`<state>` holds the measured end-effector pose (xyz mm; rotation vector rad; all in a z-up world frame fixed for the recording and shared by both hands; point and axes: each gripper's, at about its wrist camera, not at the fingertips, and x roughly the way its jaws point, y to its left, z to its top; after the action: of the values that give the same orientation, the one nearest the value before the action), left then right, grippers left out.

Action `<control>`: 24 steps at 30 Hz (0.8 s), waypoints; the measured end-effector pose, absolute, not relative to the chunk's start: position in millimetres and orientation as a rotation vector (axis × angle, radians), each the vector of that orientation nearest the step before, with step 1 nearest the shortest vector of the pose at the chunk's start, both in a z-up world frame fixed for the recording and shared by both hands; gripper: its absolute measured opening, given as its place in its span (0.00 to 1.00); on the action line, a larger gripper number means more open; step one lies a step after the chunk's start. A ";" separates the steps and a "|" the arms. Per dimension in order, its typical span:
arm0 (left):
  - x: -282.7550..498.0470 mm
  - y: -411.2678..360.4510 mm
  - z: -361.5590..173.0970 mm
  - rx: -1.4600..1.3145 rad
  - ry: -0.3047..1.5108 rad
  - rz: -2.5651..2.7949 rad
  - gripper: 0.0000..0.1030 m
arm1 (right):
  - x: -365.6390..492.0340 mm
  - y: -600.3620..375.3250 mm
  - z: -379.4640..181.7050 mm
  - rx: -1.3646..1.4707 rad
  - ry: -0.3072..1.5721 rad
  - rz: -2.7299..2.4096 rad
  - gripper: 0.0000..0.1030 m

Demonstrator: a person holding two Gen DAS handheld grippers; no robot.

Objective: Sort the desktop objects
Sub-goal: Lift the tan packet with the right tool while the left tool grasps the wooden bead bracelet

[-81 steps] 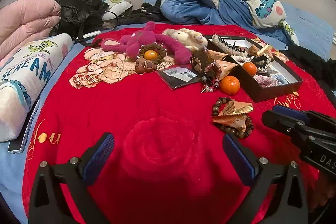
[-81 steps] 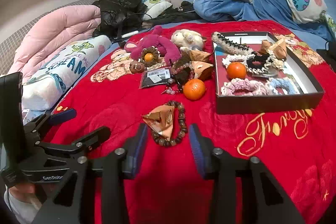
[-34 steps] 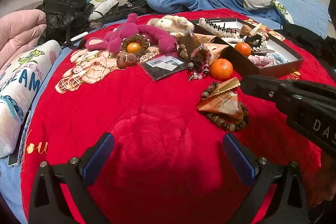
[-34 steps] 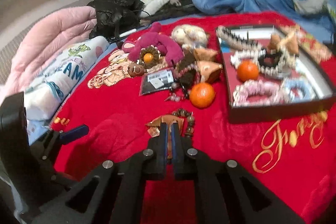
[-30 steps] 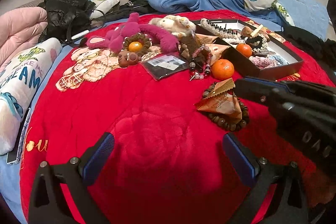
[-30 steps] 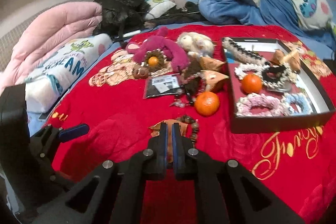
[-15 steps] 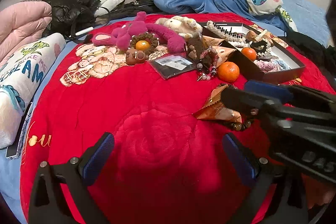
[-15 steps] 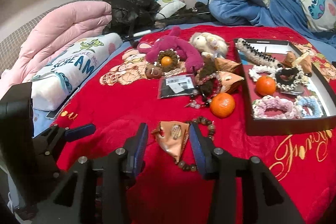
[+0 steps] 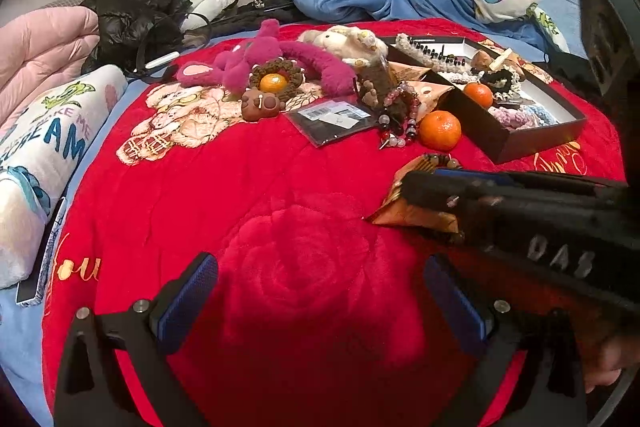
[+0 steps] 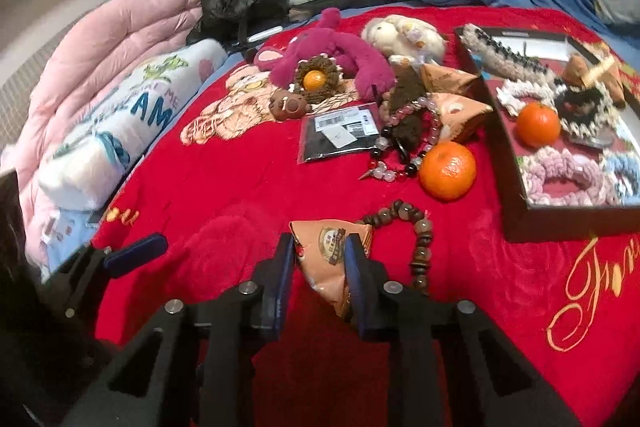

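Note:
An orange triangular snack packet (image 10: 332,259) lies on the red blanket, partly over a brown bead bracelet (image 10: 420,239). My right gripper (image 10: 320,245) straddles the packet; its jaws are closing and both blue pads touch the packet's sides. In the left wrist view the right gripper (image 9: 424,183) covers most of the packet (image 9: 404,217). My left gripper (image 9: 320,299) stands open low over the bare blanket, nothing between its fingers. A black box (image 10: 560,227) at the right holds scrunchies, hair clips and a tangerine.
A loose tangerine (image 10: 448,171) sits beside the box, with a pink bead string (image 10: 400,147), a black flat packet (image 10: 340,139), more orange packets and plush toys (image 10: 332,47) behind. Pillows (image 10: 120,123) and a phone (image 9: 40,267) line the left edge.
My right gripper went from shut above the packet to open, dropped forward over it, and now closes on its sides. The left gripper stayed put.

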<state>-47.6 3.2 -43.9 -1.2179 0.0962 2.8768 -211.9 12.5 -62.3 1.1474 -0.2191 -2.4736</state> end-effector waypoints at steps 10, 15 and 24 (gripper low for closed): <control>-50.9 6.9 -43.5 -1.204 0.053 2.863 1.00 | -195.0 45.7 -38.7 1.024 -0.443 -2.502 0.17; -58.9 20.9 -43.8 -1.211 0.048 2.832 1.00 | -180.0 75.5 -31.4 0.990 -0.484 -2.576 0.17; -93.8 54.6 -59.0 -1.299 0.117 2.802 1.00 | -165.4 119.5 -29.9 0.975 -0.496 -2.650 0.18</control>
<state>-93.8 54.6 -59.0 -1.2994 0.1170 2.8022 -165.4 119.5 -29.9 0.9747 -0.4956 -2.6495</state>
